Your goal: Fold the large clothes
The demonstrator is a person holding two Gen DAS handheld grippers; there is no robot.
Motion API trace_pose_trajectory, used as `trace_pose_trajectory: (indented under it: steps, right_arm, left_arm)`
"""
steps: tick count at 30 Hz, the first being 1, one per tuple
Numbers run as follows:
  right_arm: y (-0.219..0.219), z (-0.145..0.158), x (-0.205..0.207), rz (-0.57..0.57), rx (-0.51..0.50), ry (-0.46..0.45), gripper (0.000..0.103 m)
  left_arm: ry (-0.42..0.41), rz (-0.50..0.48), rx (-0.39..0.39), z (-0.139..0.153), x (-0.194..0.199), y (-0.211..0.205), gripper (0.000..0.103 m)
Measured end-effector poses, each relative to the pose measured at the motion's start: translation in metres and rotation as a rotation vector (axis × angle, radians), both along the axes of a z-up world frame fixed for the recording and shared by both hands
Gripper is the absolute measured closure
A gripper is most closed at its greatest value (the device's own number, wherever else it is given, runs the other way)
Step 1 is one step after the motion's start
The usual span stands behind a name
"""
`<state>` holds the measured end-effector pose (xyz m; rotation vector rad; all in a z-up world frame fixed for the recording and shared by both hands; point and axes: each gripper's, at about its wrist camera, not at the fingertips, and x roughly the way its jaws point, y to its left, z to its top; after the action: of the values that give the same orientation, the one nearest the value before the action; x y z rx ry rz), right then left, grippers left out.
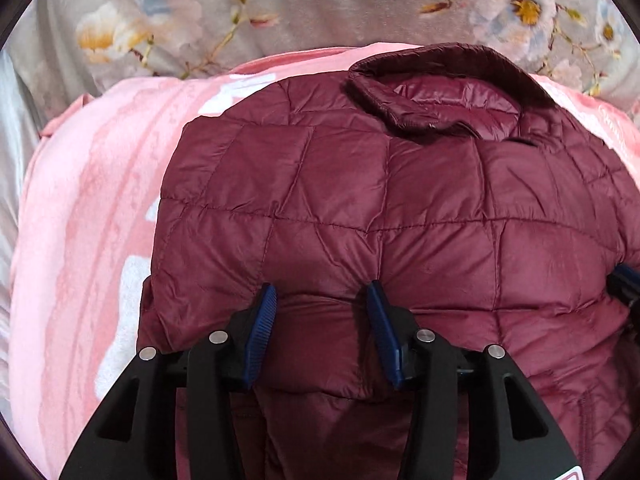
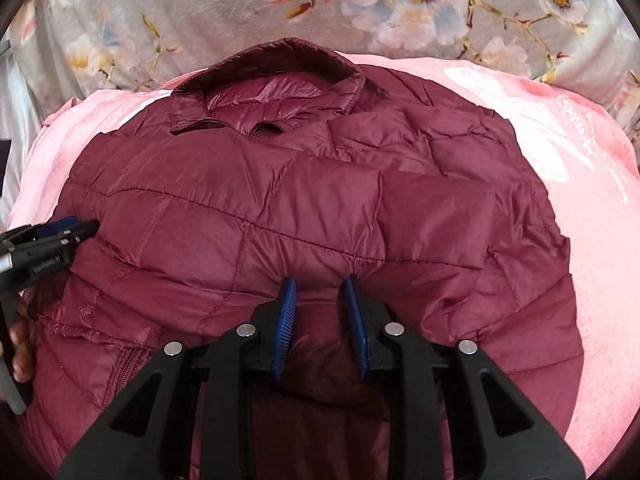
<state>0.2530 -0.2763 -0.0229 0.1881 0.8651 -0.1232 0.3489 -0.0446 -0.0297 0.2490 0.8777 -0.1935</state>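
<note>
A maroon quilted puffer jacket [image 1: 360, 184] lies folded on a pink blanket, its collar [image 1: 436, 80] at the far end. My left gripper [image 1: 321, 288] hovers over the near folded edge with its blue pads apart, and the fabric beneath is not pinched. My right gripper [image 2: 320, 280] stands over the same near edge of the jacket [image 2: 304, 200], further right. Its jaws are narrower but apart, with a gap showing between the pads. The left gripper [image 2: 76, 228] also shows at the left edge of the right wrist view, and a right fingertip [image 1: 620, 280] shows at the right edge of the left wrist view.
The pink blanket [image 1: 88, 208] with white patches spreads under and around the jacket, wide on the left and on the right [image 2: 592, 240]. Grey floral bedding [image 2: 200, 12] lies beyond the collar. A person's hand [image 2: 20, 344] holds the left gripper's handle.
</note>
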Motion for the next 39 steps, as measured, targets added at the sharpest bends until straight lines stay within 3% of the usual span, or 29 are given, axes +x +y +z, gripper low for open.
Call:
trace_pose_trajectory:
  steps: [3,5,6,8,9,10,13,16,18,20,25,26,27,28,29,30,32,34,37,39]
  right_arm:
    - [0.000,0.003,0.003,0.006,-0.003,0.018,0.078]
    - [-0.008,0.016,0.008,0.010,0.038,-0.001,0.071]
    - [-0.012,0.022,0.011,0.006,0.058,-0.020,0.067]
    - [-0.025,0.034,0.022,-0.010,0.108,-0.059,0.055]
    - [-0.034,0.040,0.032,-0.015,0.153,-0.081,0.053]
    - [-0.042,0.043,0.042,-0.015,0.197,-0.097,0.051]
    - [-0.065,0.040,0.075,-0.047,0.306,-0.116,0.047]
    - [-0.084,0.030,0.105,-0.074,0.400,-0.110,0.047]
    - [-0.089,0.023,0.124,-0.084,0.408,-0.104,0.047]
    - [-0.090,0.015,0.139,-0.094,0.397,-0.080,0.046]
    - [-0.066,0.002,0.160,-0.005,0.476,-0.009,0.046]
    - [-0.063,0.004,0.162,0.007,0.470,-0.011,0.061]
    - [-0.059,0.008,0.163,0.020,0.464,-0.019,0.075]
    - [-0.057,0.015,0.164,0.025,0.464,-0.044,0.092]
    - [-0.059,0.023,0.161,0.024,0.474,-0.081,0.093]
    - [-0.059,0.028,0.158,0.029,0.481,-0.103,0.095]
    - [-0.061,0.040,0.145,0.044,0.463,-0.151,0.095]
    - [-0.061,0.038,0.134,0.056,0.412,-0.144,0.095]
    - [-0.061,0.015,0.130,0.056,0.290,-0.062,0.095]
    - [-0.064,-0.005,0.130,0.056,0.295,-0.016,0.095]
  left_arm:
    - [0.002,-0.008,0.032,0.003,-0.001,-0.004,0.056]
    - [0.020,-0.011,0.030,0.012,0.000,-0.001,0.056]
    - [0.030,-0.021,-0.005,0.020,0.003,0.001,0.054]
    - [0.032,-0.029,-0.081,0.037,0.009,0.005,0.042]
    - [0.031,-0.030,-0.134,0.047,0.018,0.007,0.030]
    - [0.035,-0.027,-0.178,0.054,0.025,0.007,0.025]
    - [0.094,-0.005,-0.325,0.062,0.063,0.006,0.024]
    - [0.235,0.033,-0.479,0.050,0.105,0.002,0.024]
    - [0.309,0.067,-0.582,0.039,0.126,-0.001,0.024]
    - [0.334,0.081,-0.616,0.031,0.141,-0.005,0.024]
    - [0.375,0.046,-0.612,0.022,0.157,-0.024,0.026]
    - [0.378,0.035,-0.608,0.022,0.159,-0.029,0.027]
    - [0.376,0.023,-0.604,0.023,0.159,-0.032,0.041]
    - [0.377,0.007,-0.603,0.024,0.160,-0.035,0.074]
    - [0.383,-0.010,-0.597,0.026,0.160,-0.037,0.091]
    - [0.385,-0.023,-0.587,0.030,0.158,-0.039,0.100]
    - [0.340,-0.041,-0.567,0.040,0.149,-0.035,0.100]
    - [0.268,-0.063,-0.494,0.046,0.137,-0.034,0.100]
    - [0.249,-0.074,-0.386,0.028,0.128,-0.037,0.100]
    - [0.243,-0.088,-0.333,0.009,0.125,-0.043,0.100]
